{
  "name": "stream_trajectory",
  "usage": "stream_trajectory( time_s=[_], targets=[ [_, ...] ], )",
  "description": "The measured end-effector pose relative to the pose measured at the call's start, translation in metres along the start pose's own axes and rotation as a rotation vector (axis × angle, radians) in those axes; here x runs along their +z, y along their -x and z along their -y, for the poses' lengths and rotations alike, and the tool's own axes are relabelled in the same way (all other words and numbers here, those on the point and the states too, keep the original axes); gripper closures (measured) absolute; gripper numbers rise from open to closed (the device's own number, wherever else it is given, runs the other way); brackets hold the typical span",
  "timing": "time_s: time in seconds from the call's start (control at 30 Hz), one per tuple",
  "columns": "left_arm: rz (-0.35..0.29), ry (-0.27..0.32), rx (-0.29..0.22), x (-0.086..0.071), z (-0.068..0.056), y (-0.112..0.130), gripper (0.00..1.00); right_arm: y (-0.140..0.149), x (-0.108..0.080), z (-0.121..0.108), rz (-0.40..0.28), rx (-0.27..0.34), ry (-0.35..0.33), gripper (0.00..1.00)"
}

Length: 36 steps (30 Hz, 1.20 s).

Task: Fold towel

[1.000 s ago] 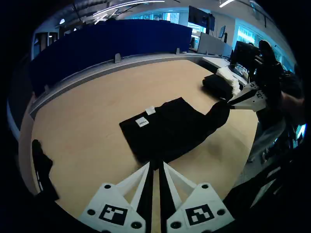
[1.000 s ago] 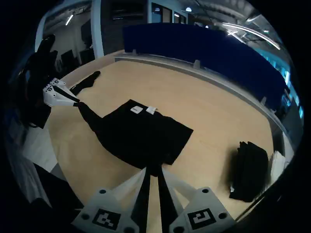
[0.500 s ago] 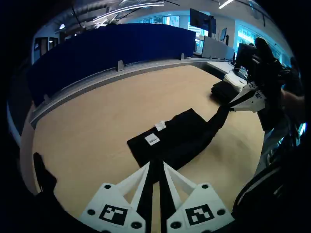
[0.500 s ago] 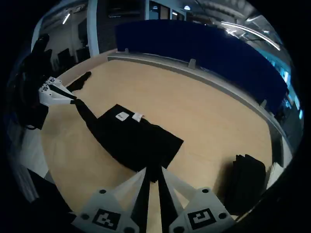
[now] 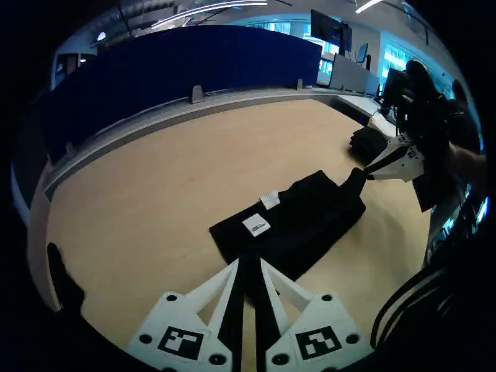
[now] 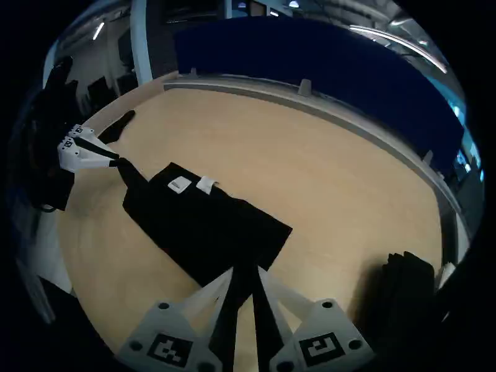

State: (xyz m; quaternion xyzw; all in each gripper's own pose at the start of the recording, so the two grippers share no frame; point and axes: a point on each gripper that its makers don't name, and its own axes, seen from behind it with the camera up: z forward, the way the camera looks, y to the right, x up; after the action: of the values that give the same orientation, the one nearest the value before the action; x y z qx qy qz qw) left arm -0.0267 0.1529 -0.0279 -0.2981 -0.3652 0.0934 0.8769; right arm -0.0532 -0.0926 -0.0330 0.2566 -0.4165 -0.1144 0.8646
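Over the pale desk (image 5: pixel 155 186), your left tongs (image 5: pixel 250 257) are clamping one corner of the black towel (image 5: pixel 297 214), and your right tongs (image 6: pixel 245 273) are closed on another. The towel is lying between them as a narrow band, white tags (image 5: pixel 256 224) facing up. It looks already doubled, so I am judging at least one more fold is waiting. The left gripper view is showing the right tongs' corner lifted in a peak, side-on. The right gripper view is showing the same for the left, plus the dark folded stack (image 6: pixel 403 291) well apart.
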Motion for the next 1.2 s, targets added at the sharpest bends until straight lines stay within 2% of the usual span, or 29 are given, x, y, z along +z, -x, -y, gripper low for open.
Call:
stream_trajectory(
  time_s=[0.4, 0.77, 0.87, 0.97, 1.03, 1.13, 1.2],
  targets=[
    [0.017, -0.002, -0.007, 0.039, 0.011, 0.013, 0.91, 0.007, 0.037, -0.013, 0.022, 0.059, 0.041, 0.87],
    [0.014, -0.047, 0.017, 0.062, 0.025, 0.015, 0.88, 0.008, 0.053, -0.020, 0.028, 0.079, 0.080, 0.83],
    [0.007, -0.055, 0.021, 0.064, 0.026, 0.011, 0.84, 0.004, 0.054, -0.024, 0.018, 0.091, 0.094, 0.79],
    [0.000, -0.061, 0.020, 0.063, 0.027, 0.008, 0.81, 0.001, 0.053, -0.027, 0.009, 0.100, 0.106, 0.67],
    [-0.004, -0.067, 0.021, 0.062, 0.029, 0.006, 0.72, -0.001, 0.051, -0.030, 0.004, 0.105, 0.113, 0.57],
    [-0.010, -0.075, 0.025, 0.061, 0.033, 0.004, 0.51, -0.003, 0.049, -0.034, -0.003, 0.114, 0.120, 0.40],
    [-0.012, -0.081, 0.029, 0.059, 0.035, 0.003, 0.39, -0.005, 0.046, -0.035, -0.010, 0.122, 0.122, 0.34]
  ],
)
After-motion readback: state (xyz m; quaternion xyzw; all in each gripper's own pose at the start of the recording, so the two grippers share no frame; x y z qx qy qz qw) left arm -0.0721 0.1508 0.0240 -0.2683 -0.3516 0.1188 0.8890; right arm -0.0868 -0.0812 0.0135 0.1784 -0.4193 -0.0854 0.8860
